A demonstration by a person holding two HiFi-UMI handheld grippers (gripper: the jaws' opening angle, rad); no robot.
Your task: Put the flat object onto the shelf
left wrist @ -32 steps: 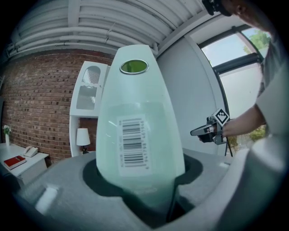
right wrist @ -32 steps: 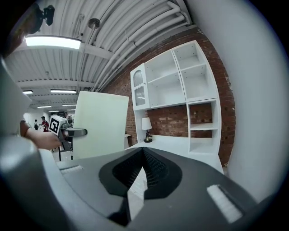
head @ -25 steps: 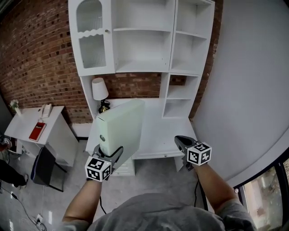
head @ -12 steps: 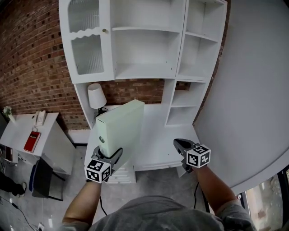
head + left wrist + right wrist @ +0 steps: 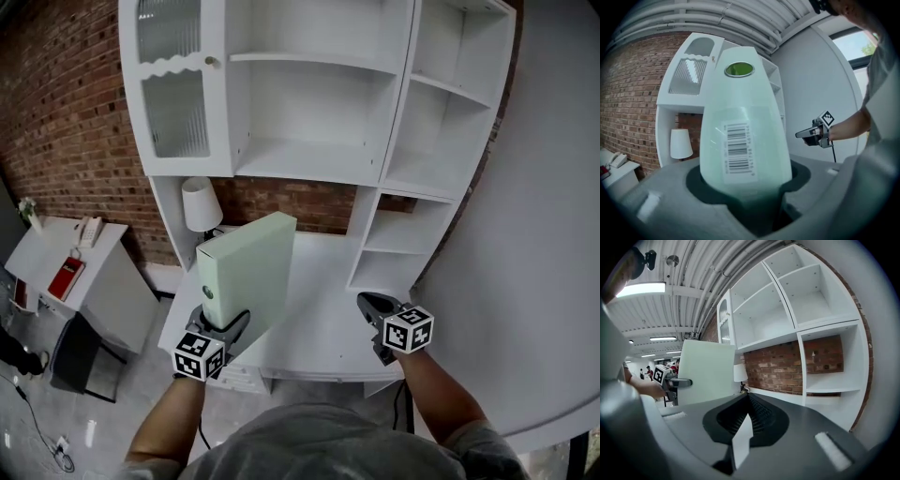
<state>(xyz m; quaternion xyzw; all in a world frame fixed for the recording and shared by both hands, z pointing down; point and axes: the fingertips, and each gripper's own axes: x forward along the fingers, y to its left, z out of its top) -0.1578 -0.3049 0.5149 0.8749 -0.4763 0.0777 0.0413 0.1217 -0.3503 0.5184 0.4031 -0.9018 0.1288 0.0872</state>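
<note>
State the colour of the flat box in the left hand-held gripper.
The box is pale mint green; the head view shows it best.

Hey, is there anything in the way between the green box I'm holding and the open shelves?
Nothing visible blocks it. The green box, held upright in the left gripper, faces the white shelf unit, whose open compartments look bare. The lamp stands lower left, off the path.
</note>
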